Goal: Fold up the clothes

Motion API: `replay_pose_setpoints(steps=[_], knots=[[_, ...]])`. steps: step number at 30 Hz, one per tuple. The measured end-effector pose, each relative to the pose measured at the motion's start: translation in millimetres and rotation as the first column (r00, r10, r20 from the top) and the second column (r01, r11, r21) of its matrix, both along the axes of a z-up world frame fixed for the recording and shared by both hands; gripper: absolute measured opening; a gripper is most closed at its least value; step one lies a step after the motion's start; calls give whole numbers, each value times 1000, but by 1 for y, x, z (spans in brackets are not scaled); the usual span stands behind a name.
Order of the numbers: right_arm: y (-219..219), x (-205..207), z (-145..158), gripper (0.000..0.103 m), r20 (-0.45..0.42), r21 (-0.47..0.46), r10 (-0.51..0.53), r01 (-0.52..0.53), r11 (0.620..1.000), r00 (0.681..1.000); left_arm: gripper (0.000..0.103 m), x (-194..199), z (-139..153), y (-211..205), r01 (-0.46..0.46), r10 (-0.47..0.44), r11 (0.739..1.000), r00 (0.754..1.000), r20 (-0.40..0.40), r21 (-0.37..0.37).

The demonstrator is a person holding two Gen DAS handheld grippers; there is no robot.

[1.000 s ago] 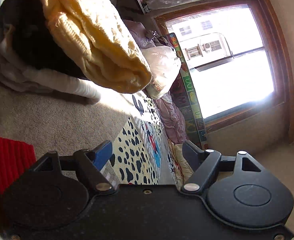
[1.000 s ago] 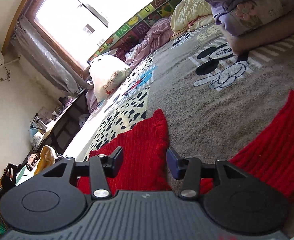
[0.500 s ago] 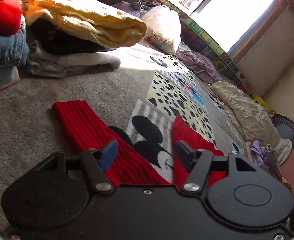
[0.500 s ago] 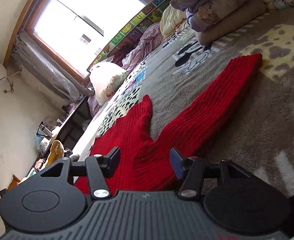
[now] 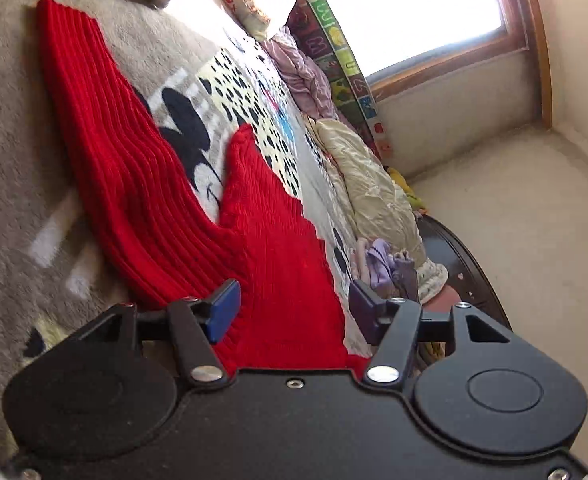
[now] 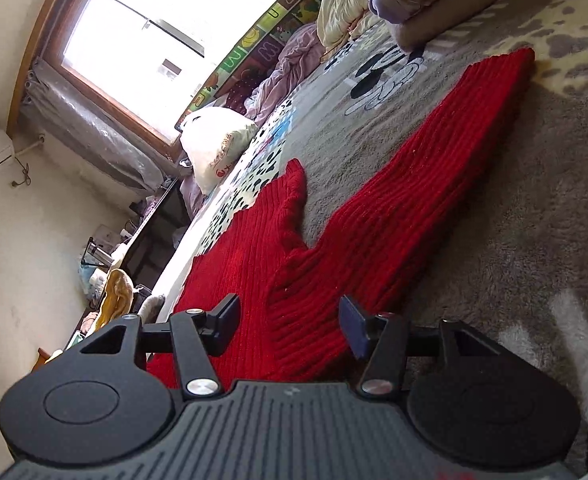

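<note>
**Red sweater spread flat, both grippers poised at its near edge**

The red ribbed sweater lies on the patterned blanket, body running away from both tools — sleeves angled outward. Left gripper and right gripper hang just above the near edge, jaws parted, holding nothing; neither is clearly nearer.

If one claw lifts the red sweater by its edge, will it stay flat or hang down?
The red sweater is a thick ribbed knit lying limp on the blanket, so it will probably droop and the sleeve trail. It looks fairly heavy and not slippery. Both open claws, left and right, would likely hold it straighter.
</note>
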State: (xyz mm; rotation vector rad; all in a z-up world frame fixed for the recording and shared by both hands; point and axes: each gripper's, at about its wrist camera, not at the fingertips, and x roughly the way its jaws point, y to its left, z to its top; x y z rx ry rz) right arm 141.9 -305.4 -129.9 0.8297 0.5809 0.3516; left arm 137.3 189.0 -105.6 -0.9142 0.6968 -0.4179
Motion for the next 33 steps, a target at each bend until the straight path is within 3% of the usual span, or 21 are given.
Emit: replay_pose_setpoints(steps=[1, 2, 4, 5, 7, 9, 11, 14, 15, 17, 18, 19, 20, 22, 23, 25, 29, 33], knots=[[0, -1, 0, 55, 2, 1, -3, 3, 1000, 1000, 58, 3, -4, -5, 13, -13, 997, 1000, -8, 71], [0, -1, 0, 55, 4, 1, -7, 7, 1000, 1000, 53, 6, -5, -3, 8, -8, 996, 1000, -6, 94], [-3, -4, 2, 55, 11, -1, -25, 25, 1000, 1000, 59, 9, 0, 20, -102, 102, 994, 995, 2, 48], [-5, -6, 2, 55, 12, 2, -41, 41, 999, 999, 60, 10, 1, 36, -181, 180, 982, 984, 10, 59], [-13, -8, 0, 55, 12, 24, -88, 88, 996, 996, 60, 13, -2, 71, -319, 319, 946, 948, 11, 64], [-22, -11, -2, 55, 9, 51, -135, 134, 990, 991, 57, 12, -11, 108, -449, 449, 893, 894, -6, -32], [-30, -14, -4, 56, 5, 79, -188, 187, 979, 982, 61, 6, -8, 128, -536, 538, 841, 843, 5, -76], [-40, -17, -9, 59, -7, 125, -257, 256, 959, 966, 64, 8, -4, 121, -474, 484, 867, 874, 34, -152], [-40, -16, -9, 58, -9, 124, -264, 263, 957, 964, 65, 14, -1, 109, -411, 422, 900, 905, 50, -147], [-39, -16, -10, 59, -10, 108, -273, 273, 956, 962, 70, 25, 5, 85, -339, 341, 940, 939, 52, -40], [-38, -16, -9, 58, -12, 94, -275, 275, 957, 961, 69, 26, 7, 77, -353, 352, 936, 934, 56, 12], [-37, -17, -9, 59, -14, 84, -277, 277, 957, 961, 51, 25, 10, 71, -382, 378, 922, 924, 66, 62], [-37, -18, -9, 59, -21, 76, -276, 276, 958, 961, 51, 25, 12, 64, -409, 403, 906, 912, 76, 111], [-33, -20, -8, 59, -50, 43, -268, 270, 962, 962, 61, 23, 17, 51, -462, 451, 862, 887, 102, 208], [-30, -21, -8, 59, -60, 28, -258, 260, 965, 964, 61, 21, 24, 43, -463, 442, 855, 886, 142, 232], [-21, -24, -8, 58, -79, -3, -235, 235, 972, 969, 61, 16, 34, 28, -451, 414, 861, 890, 189, 237], [0, -33, -7, 58, -96, -37, -153, 150, 988, 984, 61, 14, 35, 0, -391, 356, 890, 918, 177, 234], [15, -35, -5, 58, -95, -72, -102, 95, 993, 990, 61, 18, 45, -40, -275, 229, 926, 954, 194, 260]])
